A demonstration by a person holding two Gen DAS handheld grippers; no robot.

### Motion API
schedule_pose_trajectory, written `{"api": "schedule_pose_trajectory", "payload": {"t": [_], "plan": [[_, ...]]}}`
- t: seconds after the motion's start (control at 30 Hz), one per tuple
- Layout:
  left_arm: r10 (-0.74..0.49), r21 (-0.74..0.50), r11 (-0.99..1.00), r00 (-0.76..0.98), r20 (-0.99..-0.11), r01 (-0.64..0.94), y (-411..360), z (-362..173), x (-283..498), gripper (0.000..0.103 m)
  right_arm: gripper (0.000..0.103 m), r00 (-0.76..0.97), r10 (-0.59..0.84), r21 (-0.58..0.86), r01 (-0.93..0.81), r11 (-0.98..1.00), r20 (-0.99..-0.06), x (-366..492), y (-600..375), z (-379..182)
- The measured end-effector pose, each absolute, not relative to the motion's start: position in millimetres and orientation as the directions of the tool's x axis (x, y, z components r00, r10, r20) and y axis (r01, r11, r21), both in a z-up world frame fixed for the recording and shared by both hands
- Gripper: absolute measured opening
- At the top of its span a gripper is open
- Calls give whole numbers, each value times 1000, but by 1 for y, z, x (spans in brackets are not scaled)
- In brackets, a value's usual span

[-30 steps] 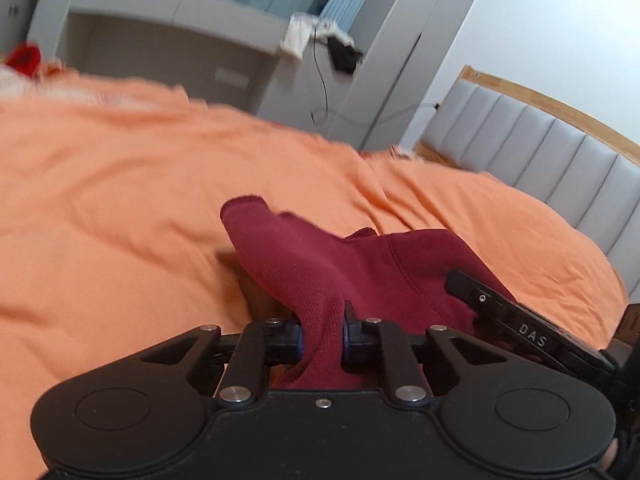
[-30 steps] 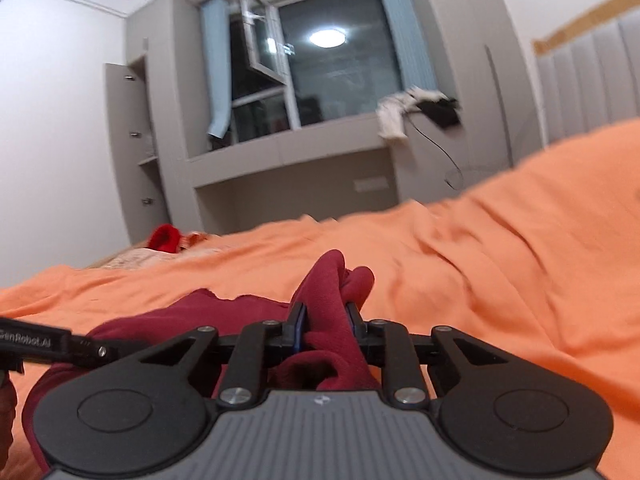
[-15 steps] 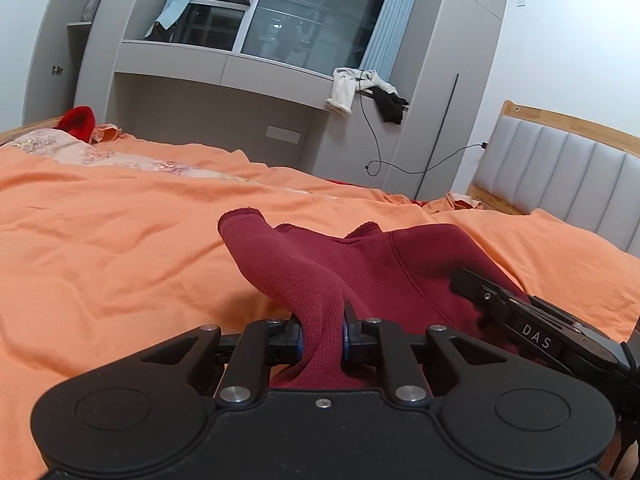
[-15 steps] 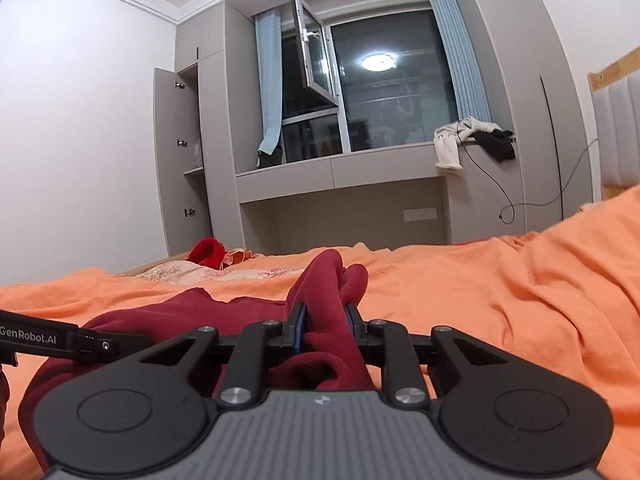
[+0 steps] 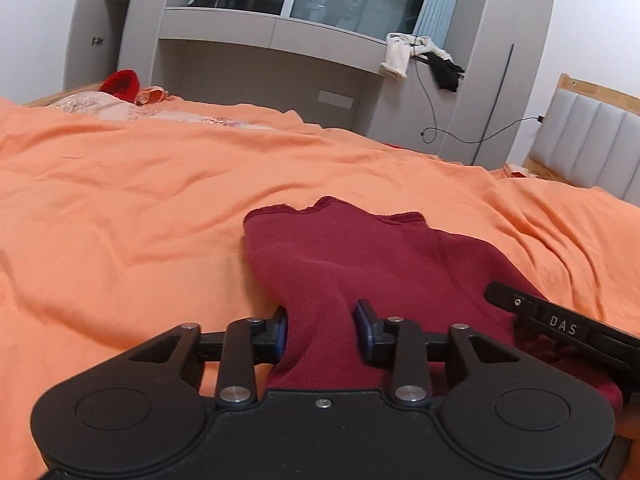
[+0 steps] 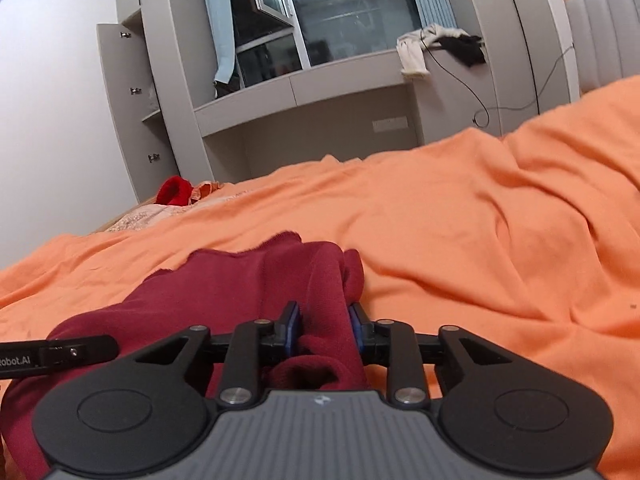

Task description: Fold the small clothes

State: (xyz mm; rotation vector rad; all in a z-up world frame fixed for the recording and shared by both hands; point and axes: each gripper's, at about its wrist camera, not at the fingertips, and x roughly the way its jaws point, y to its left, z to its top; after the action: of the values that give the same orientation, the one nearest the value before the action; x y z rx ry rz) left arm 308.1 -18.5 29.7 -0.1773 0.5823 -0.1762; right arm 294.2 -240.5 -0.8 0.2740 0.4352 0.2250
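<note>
Your dark red knit garment (image 5: 360, 256) lies on the orange bedsheet (image 5: 120, 208), near you, with a folded-over edge facing the far side of the bed. Left gripper (image 5: 323, 330): jaws opening, cloth in the gap between the 2 blue pads (image 5: 281, 334), and the right-hand pad looks clear of the fabric, so you're letting go, not pinching. Right gripper (image 6: 324, 330): same story, jaws opening with a bunched ridge of the garment (image 6: 248, 284) between the pads; fabric touches them but isn't squeezed. Handling, my read: light, soft, limp knit with no stiffness, so it'll sag and bunch wherever it isn't supported. Not slippery, since the ribbed surface should grip the pads and drag on the sheet. Not fragile, though a hem could snag on a pad edge as you pull away. For the next hold, take it at 2 corners or along a hem, 1 gripper each, and pinch through all layers so the fold doesn't peel apart. Avoid grabbing mid-panel; that just makes a lump. Watch you don't catch the sheet under it.
</note>
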Motion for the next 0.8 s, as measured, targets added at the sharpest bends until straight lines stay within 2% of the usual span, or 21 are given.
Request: {"api": "schedule_pose_trajectory", "payload": {"t": [0.03, 0.17, 0.23, 0.3, 0.47, 0.63, 0.8], "plan": [[-205, -210, 972, 822, -532, 106, -18, 30, 308, 44, 39, 881, 269, 307, -151, 940, -389, 294, -241, -2], [-195, -225, 971, 818, -541, 82, -14, 29, 308, 51, 46, 876, 270, 332, -137, 933, -399, 294, -246, -6], [-183, -226, 972, 818, -546, 67, -12, 29, 309, 57, 54, 876, 267, 345, -125, 930, -402, 294, -246, -6], [-167, -222, 974, 818, -551, 49, -11, 30, 309, 65, 58, 875, 262, 357, -112, 927, -407, 295, -248, -6], [-152, -225, 974, 816, -557, 28, -9, 30, 307, 74, 68, 874, 256, 376, -92, 922, -413, 296, -253, -8], [-155, -232, 972, 816, -556, 27, -9, 31, 305, 79, 82, 873, 249, 385, -78, 920, -418, 296, -253, -9], [-154, -224, 974, 818, -555, 31, -11, 31, 304, 83, 88, 874, 249, 386, -77, 919, -417, 295, -253, -10]]}}
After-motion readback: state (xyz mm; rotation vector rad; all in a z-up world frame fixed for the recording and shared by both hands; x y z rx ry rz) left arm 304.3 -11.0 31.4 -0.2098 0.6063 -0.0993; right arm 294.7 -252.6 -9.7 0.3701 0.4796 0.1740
